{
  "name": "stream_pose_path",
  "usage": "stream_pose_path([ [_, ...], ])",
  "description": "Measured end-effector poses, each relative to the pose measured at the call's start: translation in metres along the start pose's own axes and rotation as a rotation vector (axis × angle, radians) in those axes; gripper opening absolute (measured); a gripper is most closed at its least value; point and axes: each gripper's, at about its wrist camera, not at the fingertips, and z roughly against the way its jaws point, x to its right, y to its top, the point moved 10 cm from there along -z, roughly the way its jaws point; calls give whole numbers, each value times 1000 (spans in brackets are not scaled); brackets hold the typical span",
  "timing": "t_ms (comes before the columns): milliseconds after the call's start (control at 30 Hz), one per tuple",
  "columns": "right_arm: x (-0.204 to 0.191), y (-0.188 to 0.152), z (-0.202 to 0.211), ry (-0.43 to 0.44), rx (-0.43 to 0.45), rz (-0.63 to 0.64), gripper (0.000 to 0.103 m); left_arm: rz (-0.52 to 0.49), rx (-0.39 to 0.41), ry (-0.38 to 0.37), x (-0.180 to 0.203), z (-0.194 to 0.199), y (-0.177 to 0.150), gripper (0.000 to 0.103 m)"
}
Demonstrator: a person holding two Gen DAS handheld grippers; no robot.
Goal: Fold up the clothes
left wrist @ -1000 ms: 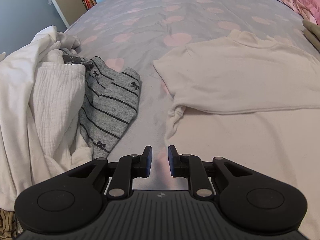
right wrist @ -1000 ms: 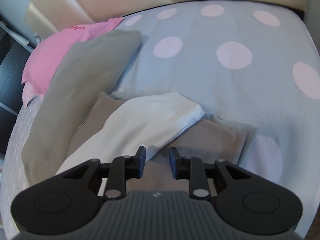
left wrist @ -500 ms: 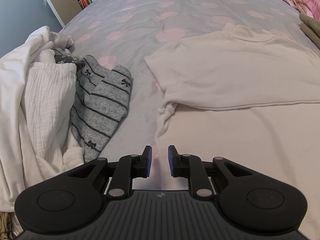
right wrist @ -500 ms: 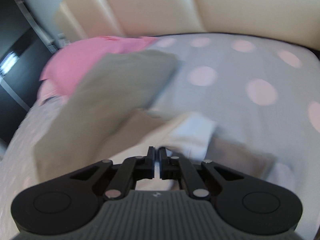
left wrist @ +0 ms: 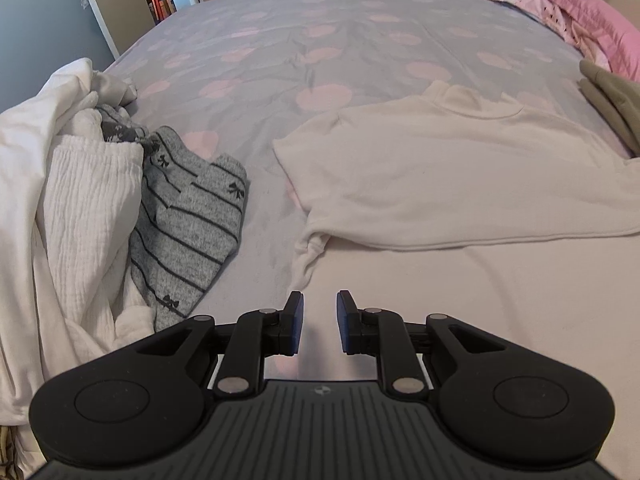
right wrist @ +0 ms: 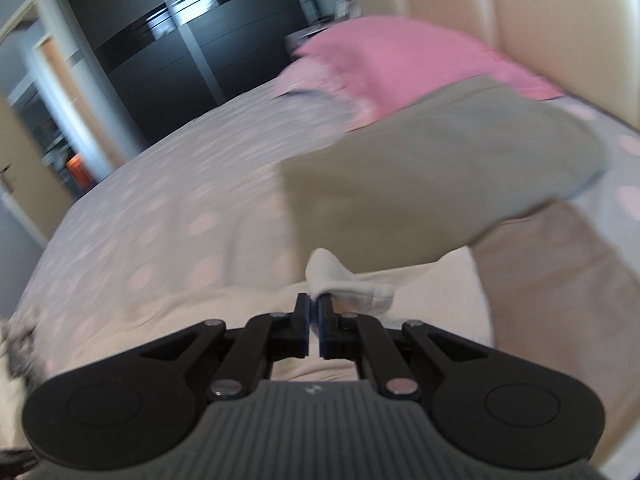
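**Right gripper pinched a white cuff while the left one hung open over the bed**

While the left gripper (left wrist: 319,322) hung over the near edge of the cream top (left wrist: 460,184), its jaws stood a little apart with nothing between them, only fabric lying beneath. At the far left, a heap of white clothes (left wrist: 68,216) spilled along the bed's near-left edge, and a grey striped garment (left wrist: 192,236) leaned against it. A bare lane of spotted bedspread (left wrist: 320,40) ran between that garment and the cream top's left sleeve edge, widening into broad open room across the far half of the bed. The top lay spread flat, collar to the far side, its hem line running rightward. At the right edge sat an olive pillow (left wrist: 616,96) with a pink pillow (left wrist: 580,20) beyond it.

Seen from the right wrist, the picture was blurred. The right gripper (right wrist: 314,320) had its jaws closed tight on a white cuff (right wrist: 344,284) of fabric, bunched just past the fingertips, above the cream cloth.
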Motion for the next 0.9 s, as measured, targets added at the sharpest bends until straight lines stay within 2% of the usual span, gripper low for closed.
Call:
stream_pose_path([
  [367, -169, -38, -25, 210, -66, 159, 5, 2, 37, -75, 6, 12, 10, 16],
  [533, -229, -79, -47, 269, -141, 259, 5, 35, 22, -108, 3, 8, 9, 16],
  [700, -262, -129, -78, 266, -253, 373, 5, 31, 11, -159, 14, 5, 7, 16],
  [833, -266, -160, -96, 258, -332, 441, 5, 21, 8, -216, 28, 2, 6, 16],
  [900, -264, -171, -101, 249, -361, 464, 10, 19, -3, -256, 36, -1, 4, 16],
])
